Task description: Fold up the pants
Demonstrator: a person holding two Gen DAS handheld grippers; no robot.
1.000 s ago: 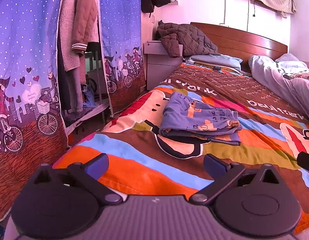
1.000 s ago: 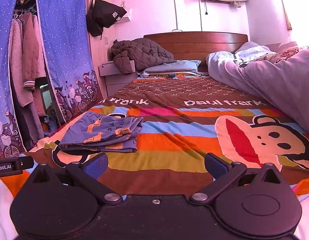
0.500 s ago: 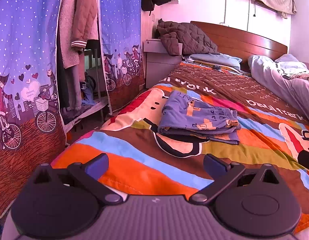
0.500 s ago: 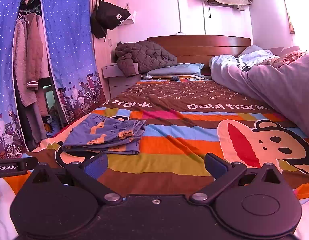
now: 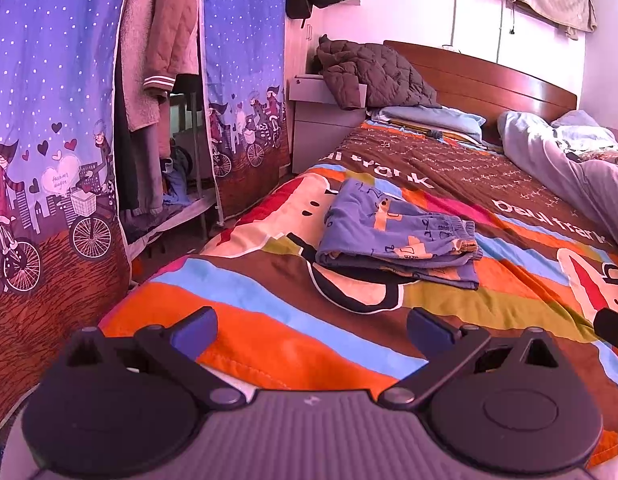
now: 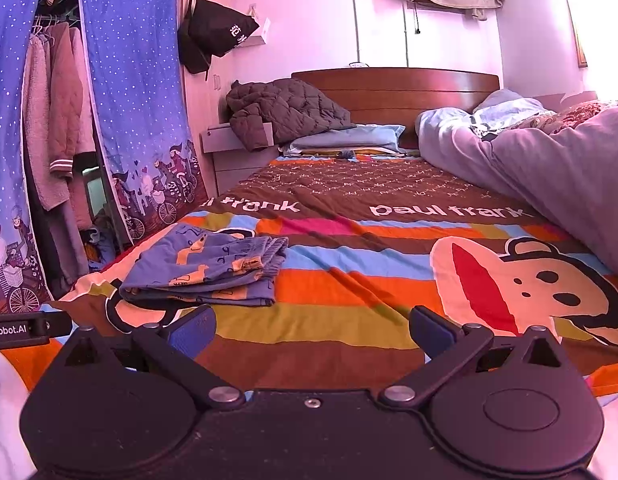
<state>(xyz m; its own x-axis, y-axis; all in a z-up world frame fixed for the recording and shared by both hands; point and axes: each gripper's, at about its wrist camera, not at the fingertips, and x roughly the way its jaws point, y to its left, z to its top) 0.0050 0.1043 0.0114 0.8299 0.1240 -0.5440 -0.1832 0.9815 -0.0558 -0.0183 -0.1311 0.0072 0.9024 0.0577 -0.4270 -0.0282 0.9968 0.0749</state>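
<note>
Nearest each camera, the left gripper (image 5: 311, 326) and the right gripper (image 6: 311, 326) hang over the near edge of the bed with blue-padded fingers spread wide and nothing between them; both are released and well apart from the garment. Beneath and beyond them lies the striped, multicoloured cartoon-monkey bedspread (image 5: 269, 320) (image 6: 349, 280). Farther out, on the left part of the bed, rest the blue patterned cotton pants (image 5: 397, 240) (image 6: 213, 270), stacked in several flat layers as a compact rectangle, with the gathered elastic waistband facing right. Judged from this shape, the folding appears complete or nearly so; at most a final smoothing remains. At far left hangs a blue starry wardrobe curtain (image 5: 57, 92). Farthest away stand a brown quilted jacket (image 6: 281, 114) and the curved wooden headboard (image 6: 409, 88).
</note>
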